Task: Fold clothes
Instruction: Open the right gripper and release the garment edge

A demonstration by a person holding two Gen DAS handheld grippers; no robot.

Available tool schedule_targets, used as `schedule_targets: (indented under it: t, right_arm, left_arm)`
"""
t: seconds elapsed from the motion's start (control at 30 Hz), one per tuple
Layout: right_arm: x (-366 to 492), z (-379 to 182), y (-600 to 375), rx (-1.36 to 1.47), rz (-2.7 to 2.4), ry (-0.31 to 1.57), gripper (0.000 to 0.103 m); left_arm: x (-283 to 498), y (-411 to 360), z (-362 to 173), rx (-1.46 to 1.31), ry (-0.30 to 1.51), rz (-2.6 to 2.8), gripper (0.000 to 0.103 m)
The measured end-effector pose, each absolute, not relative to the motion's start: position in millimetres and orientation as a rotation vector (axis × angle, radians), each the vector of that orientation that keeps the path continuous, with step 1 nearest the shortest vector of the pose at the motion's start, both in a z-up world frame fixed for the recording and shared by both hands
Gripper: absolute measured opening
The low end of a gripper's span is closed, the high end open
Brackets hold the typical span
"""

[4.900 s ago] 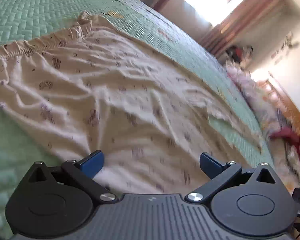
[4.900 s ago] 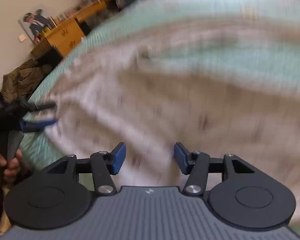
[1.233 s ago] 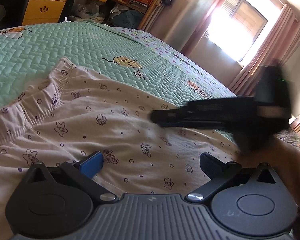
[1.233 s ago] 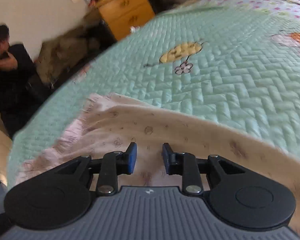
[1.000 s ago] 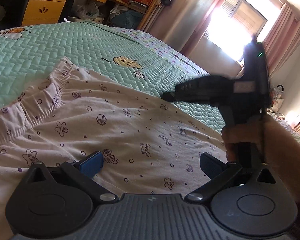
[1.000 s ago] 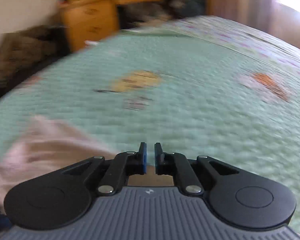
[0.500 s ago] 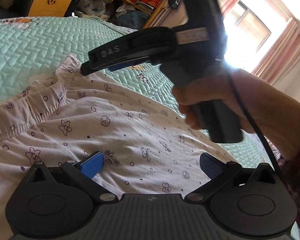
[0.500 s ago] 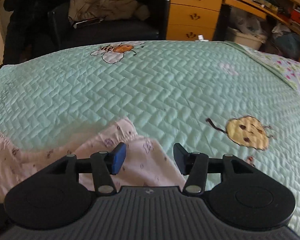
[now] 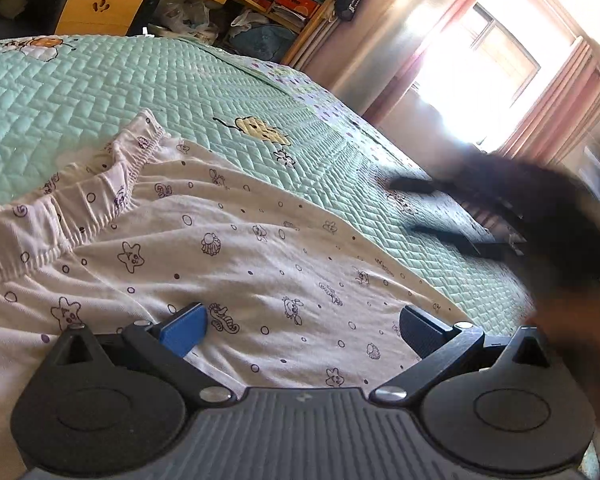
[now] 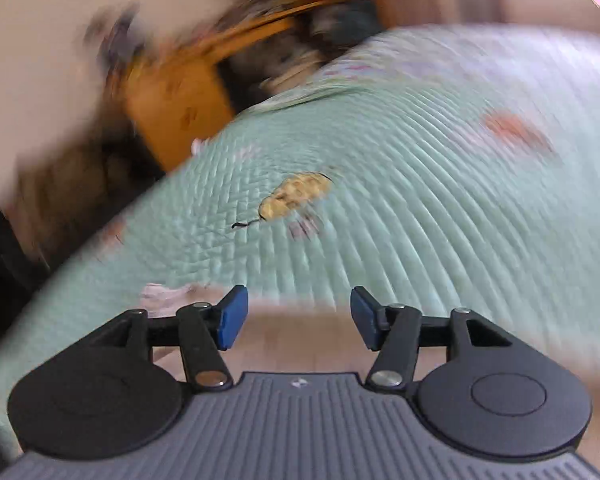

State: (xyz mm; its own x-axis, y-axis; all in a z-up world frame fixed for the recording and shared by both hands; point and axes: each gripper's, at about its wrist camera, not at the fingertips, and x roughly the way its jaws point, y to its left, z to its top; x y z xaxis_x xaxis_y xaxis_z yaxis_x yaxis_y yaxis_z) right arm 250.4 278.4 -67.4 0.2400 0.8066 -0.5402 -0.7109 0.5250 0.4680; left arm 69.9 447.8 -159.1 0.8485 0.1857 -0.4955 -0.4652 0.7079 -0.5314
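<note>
Your right gripper [image 10: 298, 316] has just let go: its jaws have been opening over the last moment and now stand apart with nothing pressed between the blue pads [image 10: 231, 317], only blurred pale cloth lying below them. A second ago those jaws were nearly shut at the edge of the garment; now the hand swings away over the bed, so that fold is laid down and, by my reading, you are free to reach for the next edge.

Your left gripper [image 9: 300, 328] hovers with its jaws wide open, gripping nothing, just above the white cotton garment printed with small purple stars and shells [image 9: 236, 256]. That garment lies spread on the mint-green quilted bedspread [image 9: 100, 92], its gathered elastic waistband [image 9: 80, 208] toward the left.

The left wrist view gives you the cloth sharply, waistband and print, and shows the right gripper only as a dark smear [image 9: 520, 220] over the bedspread to the right. The right wrist view is heavily blurred and shows little of the garment, but it alone shows the pads standing apart.
</note>
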Motion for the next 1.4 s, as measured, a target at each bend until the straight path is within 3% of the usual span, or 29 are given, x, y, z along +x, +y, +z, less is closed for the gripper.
schedule_targets:
  t: [0.13,0.43,0.6,0.87,1.2,1.27,1.33,1.4]
  right_arm:
    - [228.4,-68.5,150.2,0.273,0.912,0.786,0.065]
    - [279.0,-67.9,-38.6,-0.071,0.438,0.627,0.065]
    - [332.7,-87.5,-53.5,-0.402,0.476,0.636,0.065]
    - [366.0,-111.2,-50.4,-0.655,0.684,0.714,0.065]
    - [398.2,-112.3,-51.7,-0.585,0.811,0.876,0.064]
    - [398.4,-111.5,-51.8,-0.571,0.826,0.906,0.053]
    - [393.7,-110.3,-51.3,-0.552,0.854,0.934,0.029]
    - [387.0,-109.3,-48.7,-0.553,0.857,0.935,0.02]
  left_arm:
    - [71.6,444.0,-158.7,-0.667,0.441,0.383,0.102]
    - [77.5,432.9,-157.9,-0.576,0.47,0.413,0.102]
    - [75.9,435.2,-160.0,-0.583,0.455,0.402,0.102]
    - [78.2,435.0,-161.4,-0.576,0.444,0.404,0.102]
    - [79.5,434.7,-162.3,-0.572,0.441,0.406,0.102]
    - [79.4,434.6,-162.3,-0.571,0.441,0.406,0.102]
    - [79.3,434.4,-162.2,-0.57,0.441,0.407,0.102]
    - [79.2,434.3,-162.2,-0.569,0.44,0.407,0.102]
